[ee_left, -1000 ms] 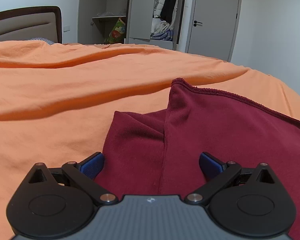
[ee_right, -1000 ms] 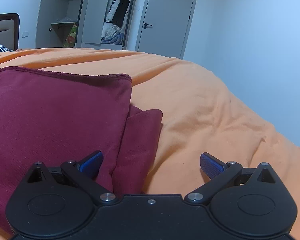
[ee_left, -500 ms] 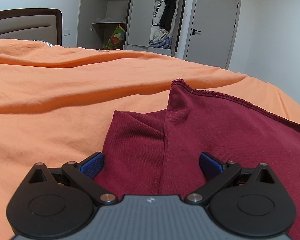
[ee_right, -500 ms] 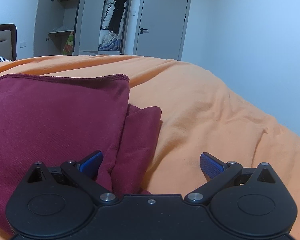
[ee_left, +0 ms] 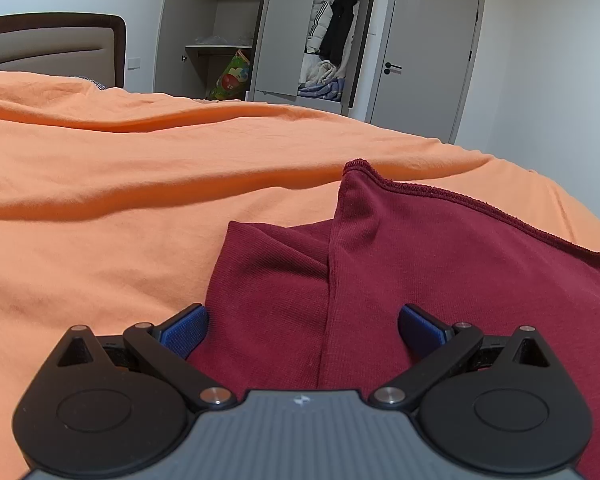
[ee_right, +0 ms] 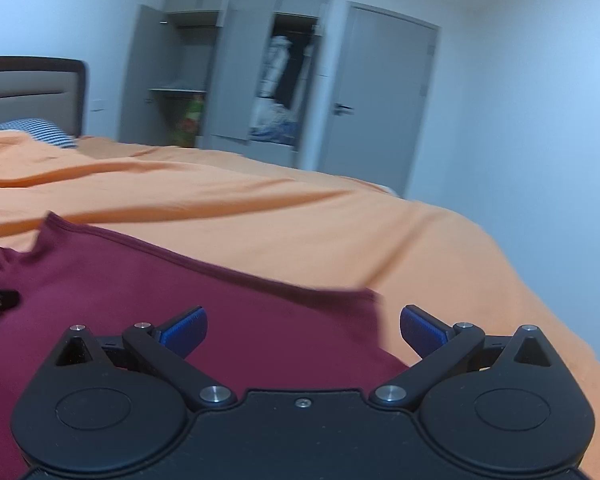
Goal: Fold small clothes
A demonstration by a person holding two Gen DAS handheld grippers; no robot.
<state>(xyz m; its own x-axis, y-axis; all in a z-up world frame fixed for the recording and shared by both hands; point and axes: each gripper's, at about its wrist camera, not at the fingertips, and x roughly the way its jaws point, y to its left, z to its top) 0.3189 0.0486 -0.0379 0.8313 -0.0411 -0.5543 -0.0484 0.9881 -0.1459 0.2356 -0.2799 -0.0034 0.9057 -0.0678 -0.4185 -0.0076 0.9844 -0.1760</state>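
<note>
The left gripper (ee_left: pixel 302 330) hangs low over the bed with its two blue-padded fingers spread wide and nothing between them. Directly under and ahead of it lies the one maroon garment (ee_left: pixel 420 264), folded so that a side flap sits at the left and a thicker upper layer at the right; the vertical fold edge runs between the two fingers. The left pad (ee_left: pixel 184 328) sits at the flap's outer edge, the right pad over the upper layer. Whether either pad touches the cloth cannot be told.

The right gripper (ee_right: pixel 303 330) is also released, fingers wide apart and empty. In its view, which is blurred, the same maroon garment (ee_right: pixel 160 300) lies below and to the left; the garment's right corner ends between the fingers, near the right pad (ee_right: pixel 422 332), which stands over bare sheet. A small dark part shows at the left edge of that view over the cloth; what it is cannot be told.

The garment rests on the orange bed sheet (ee_left: pixel 120 184), which is wrinkled in long ridges. Farther back are one striped pillow (ee_right: pixel 36 130) and one padded headboard (ee_left: pixel 48 46). Against the far wall stands one wardrobe (ee_left: pixel 268 32) with its doors open, clothes hanging and heaped inside, and one colourful bag (ee_left: pixel 232 78) at its foot. To its right is one closed grey door (ee_left: pixel 424 60).
</note>
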